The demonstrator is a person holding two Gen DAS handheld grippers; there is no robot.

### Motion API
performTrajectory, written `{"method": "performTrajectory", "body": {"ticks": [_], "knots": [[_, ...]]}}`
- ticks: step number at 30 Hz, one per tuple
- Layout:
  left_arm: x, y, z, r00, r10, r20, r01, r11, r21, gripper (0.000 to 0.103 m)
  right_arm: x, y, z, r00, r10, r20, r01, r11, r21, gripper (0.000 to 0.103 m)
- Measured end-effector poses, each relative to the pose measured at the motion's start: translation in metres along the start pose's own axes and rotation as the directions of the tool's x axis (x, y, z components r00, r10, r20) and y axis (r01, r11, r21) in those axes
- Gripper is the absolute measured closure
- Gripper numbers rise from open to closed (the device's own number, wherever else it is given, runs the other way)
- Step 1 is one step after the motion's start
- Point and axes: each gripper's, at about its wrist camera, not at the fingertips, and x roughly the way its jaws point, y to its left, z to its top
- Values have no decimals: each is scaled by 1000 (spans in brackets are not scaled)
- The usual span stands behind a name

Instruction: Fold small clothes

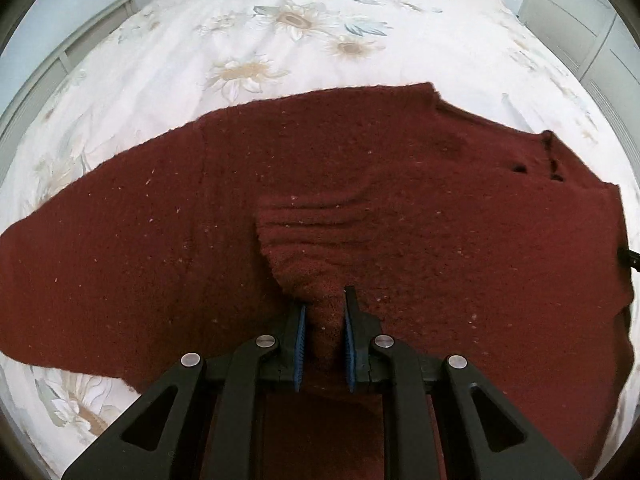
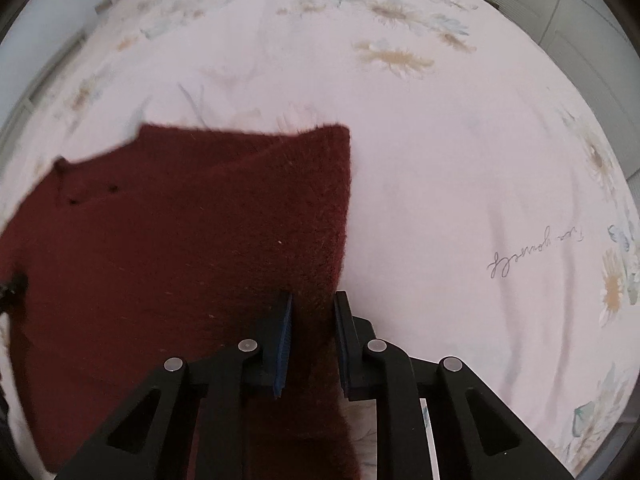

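Both grippers are clamped on the maroon knit sweater [image 1: 360, 184], which lies spread over the bed's floral duvet [image 1: 280, 52].

Left gripper [image 1: 325, 312]: fingers [image 1: 299, 332] nearly closed, pinching a bunched ridge of knit. Ripples fan out from the pinch toward 11–12 o'clock, so the fabric is already under tension. One sleeve runs off toward 9 o'clock, the neck/shoulder area with small dark gaps sits around 2 o'clock.

Right gripper [image 2: 312, 312]: fingers [image 2: 285, 332] close together on the sweater's right-hand edge, which runs up to a corner near 12 o'clock. A doubled layer shows along that edge. Bare duvet fills everything from 1 to 5 o'clock.

Risks as I read them:
- Left grip looks like a mid-panel pinch, not a hem or edge. Lifting from there would likely tent the body and drag a wrinkle into the fold.
- Can't tell whether the left pinch has one layer or both. If only the top layer, the layers shear and the fold comes out skewed.
- Right grip sits right at the edge. Thick fuzzy knit can creep out of the pads under load; a slip would drop that side mid-fold.
- Uneven travel between the two hands would twist the panel. The sleeve at 9 o'clock is loose and will probably trail or flop under.
- Soft duvet may ruck up with the sweater if the fingers drag low.
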Motion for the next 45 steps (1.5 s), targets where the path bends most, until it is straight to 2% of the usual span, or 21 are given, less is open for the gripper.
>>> {"method": "performTrajectory", "body": {"ticks": [4, 5, 8, 9, 10, 11, 12, 13, 17, 18, 21, 23, 26, 30, 32, 35, 39, 45], "knots": [[-5, 1, -5, 1000, 27, 14, -27, 1000, -1, 79, -2, -2, -5, 1000, 3, 5, -3, 1000, 22, 79], [-7, 1, -4, 999, 42, 7, -42, 999, -4, 73, -6, -1, -6, 1000, 6, 12, -6, 1000, 24, 76], [-14, 3, 2, 999, 45, 13, -45, 999, -19, 71, -24, 6, -11, 999, 2, 48, -3, 1000, 13, 52], [-19, 3, 3, 998, 52, 31, -51, 998, -21, 66, -31, 9, -13, 998, -7, 63, 7, 1000, 1, 35], [-25, 3, 5, 997, 53, 50, -52, 998, -26, 59, -40, 15, -16, 996, -8, 84, 10, 1000, -14, 23], [-33, 2, 6, 996, 49, 72, -46, 998, -36, 30, -46, 20, -18, 995, -7, 103, 9, 1000, -24, 22], [-41, 1, 7, 994, 46, 97, -42, 998, -44, 6, -52, 25, -20, 993, -6, 121, 10, 999, -33, 22], [-47, -2, 8, 992, 41, 120, -37, 999, -39, 3, -60, 34, -22, 989, -5, 146, 13, 999, -48, 21], [-68, -28, 9, 983, 17, 184, -22, 999, 26, 1, -72, 70, -23, 979, 39, 201, -21, 996, -89, 9], [-72, -37, 8, 980, 2, 201, -12, 999, 47, 1, -72, 81, -22, 977, 52, 209, -32, 995, -100, 1], [-71, -64, 6, 973, -12, 233, -12, 994, 105, 1, -66, 111, -24, 969, 77, 236, -46, 989, -137, 0], [-63, -77, 3, 975, -33, 218, 8, 993, 114, 1, -53, 127, -28, 971, 79, 225, -44, 986, -159, 0], [-29, -90, 7, 983, -31, 179, 9, 992, 122, 1, -28, 140, -37, 977, 48, 209, -11, 984, -177, 0], [3, -97, -12, 994, 8, 112, -26, 988, 155, 1, 1, 134, -52, 985, 0, 170, 31, 983, -182, 0], [16, -89, -22, 996, 14, 86, -27, 988, 150, 1, 3, 125, -57, 980, 18, 197, 21, 981, -194, 0], [16, -74, -31, 994, -14, 105, 2, 993, 118, 1, 1, 112, -56, 977, -25, 214, 75, 971, -229, 0], [16, -58, -34, 995, -29, 99, 18, 994, 106, 1, 3, 86, -52, 978, -48, 205, 93, 972, -216, 0], [18, -51, -37, 991, -46, 122, 36, 996, 82, 1, 8, 69, -53, 982, -23, 189, 63, 976, -209, 0]]}}
